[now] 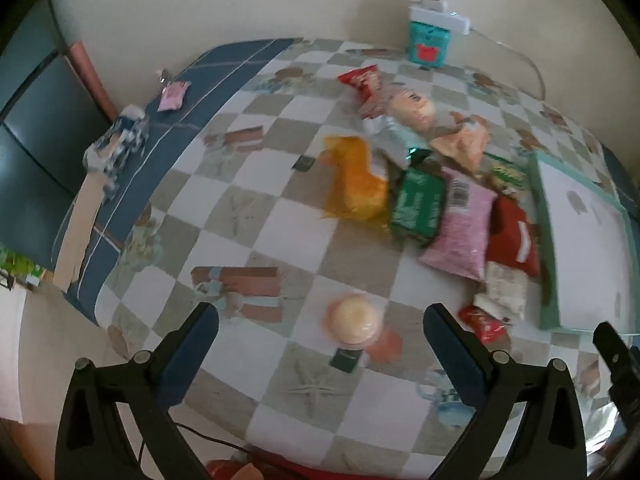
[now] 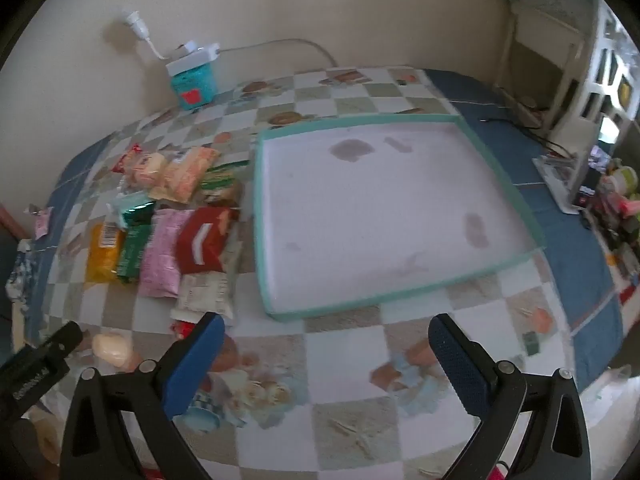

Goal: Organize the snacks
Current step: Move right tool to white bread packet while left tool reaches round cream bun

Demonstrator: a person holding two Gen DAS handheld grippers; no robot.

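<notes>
While both grippers hang tilted down over a checkered surface, neither holds anything; the left gripper stands wide, with one round pale bun in clear wrap lying on the cloth between its fingers, untouched; the right gripper is equally wide above bare cloth. One shallow teal-rimmed tray lies ahead of the right gripper with no snack in it. Just left of the tray sits one heap of snack packets: one orange bag, one green packet, one pink bag, one red bag, and others too jumbled to count. One teal box stands by the wall.
</notes>
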